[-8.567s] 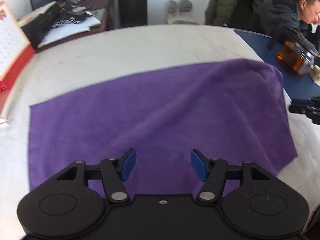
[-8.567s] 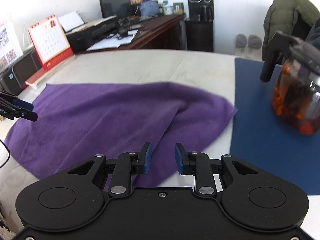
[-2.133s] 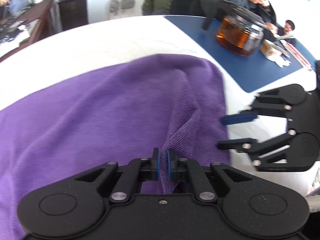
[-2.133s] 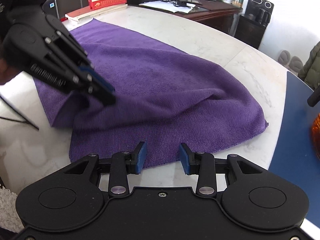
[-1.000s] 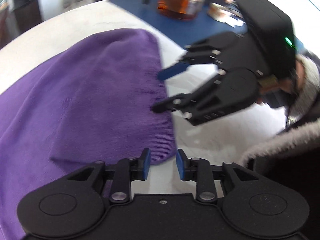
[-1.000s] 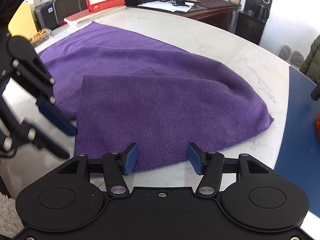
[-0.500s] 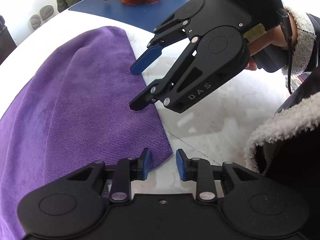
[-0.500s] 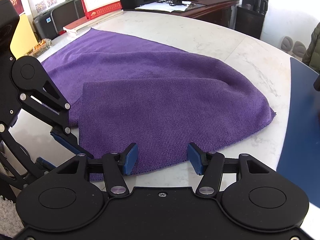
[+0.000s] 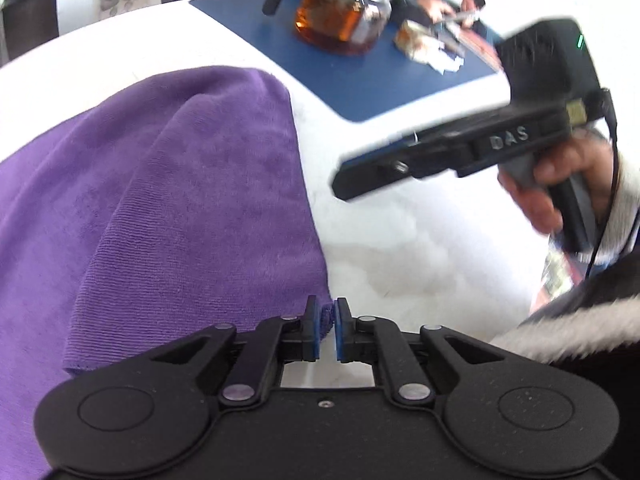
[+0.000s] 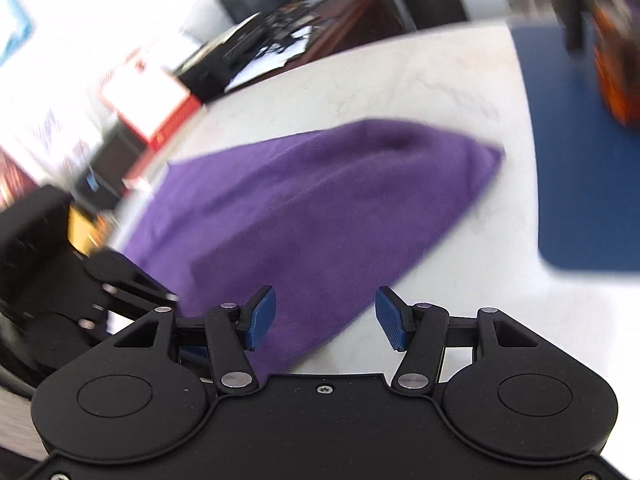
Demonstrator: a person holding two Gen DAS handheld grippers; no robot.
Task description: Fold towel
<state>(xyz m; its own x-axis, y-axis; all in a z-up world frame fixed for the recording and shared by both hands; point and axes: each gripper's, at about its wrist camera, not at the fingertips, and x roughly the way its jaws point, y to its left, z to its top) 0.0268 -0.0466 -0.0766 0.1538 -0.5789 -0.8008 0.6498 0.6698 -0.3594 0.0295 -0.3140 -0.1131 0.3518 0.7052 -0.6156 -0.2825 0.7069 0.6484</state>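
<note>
1. The white marble table (image 9: 400,240) fills both views; everything below is placed against the towel lying on it.
2. The purple towel (image 9: 180,200) lies on the table, doubled over itself: an upper layer with a fine ribbed weave rests on a wider lower layer, and a soft ridge runs along its far side. Its right edge runs straight down toward the near corner. In the right wrist view it is blurred and tapers to a point at the far right.
3. A blue mat (image 9: 360,80) lies on the table beyond the towel's far right end, apart from it.
4. A glass teapot (image 9: 340,20) of amber liquid stands on that mat.
5. The right gripper (image 10: 326,316) hovers over the towel's near edge, jaws apart, with nothing pressed between the blue pads; in the left wrist view its body sits to the right of the towel, held by a hand (image 9: 560,184).
6. The left gripper (image 9: 328,330) sits at the towel's near right corner, its blue pads pinched together on that corner of cloth.
</note>
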